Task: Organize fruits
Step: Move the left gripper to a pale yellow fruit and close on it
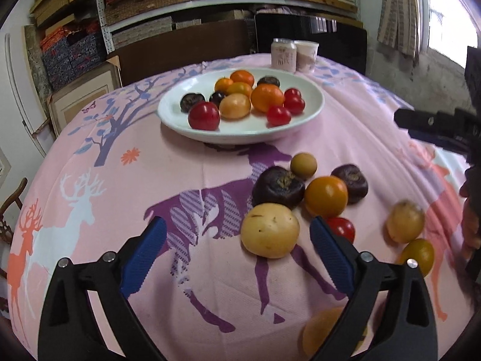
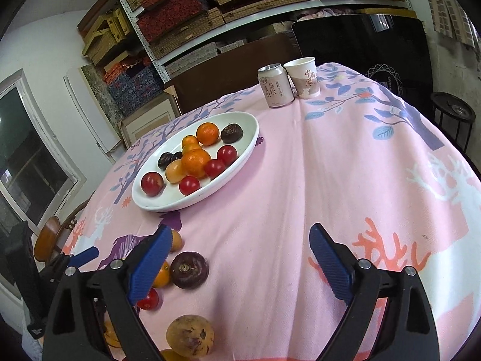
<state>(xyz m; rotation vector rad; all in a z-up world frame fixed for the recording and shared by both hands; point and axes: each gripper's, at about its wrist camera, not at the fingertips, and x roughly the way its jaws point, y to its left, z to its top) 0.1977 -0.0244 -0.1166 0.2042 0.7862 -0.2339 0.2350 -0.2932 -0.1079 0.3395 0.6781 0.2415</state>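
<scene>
Pink deer-print tablecloth (image 1: 180,156) covers the table. Above it the left gripper (image 1: 237,234) is spread wide, gripping nothing — a yellow fruit (image 1: 270,230) lies between its fingers. The right gripper (image 2: 237,240) gapes empty too. Loose fruits (image 1: 326,196) cluster nearby; farther back, a white plate (image 1: 296,120) holds more fruit — beyond it a can (image 2: 275,85) beside a paper cup (image 2: 303,76).

Plate (image 1: 312,111) holding fruits mid-table, loose fruits (image 1: 326,200) before it, can (image 1: 283,53) and cup (image 1: 306,56) behind

White metal shelving (image 2: 240,21) stacked with woven boxes lines the back wall; a bright window (image 1: 448,15) (daylight pouring in) sits beside a wooden chair (image 2: 49,237).
</scene>
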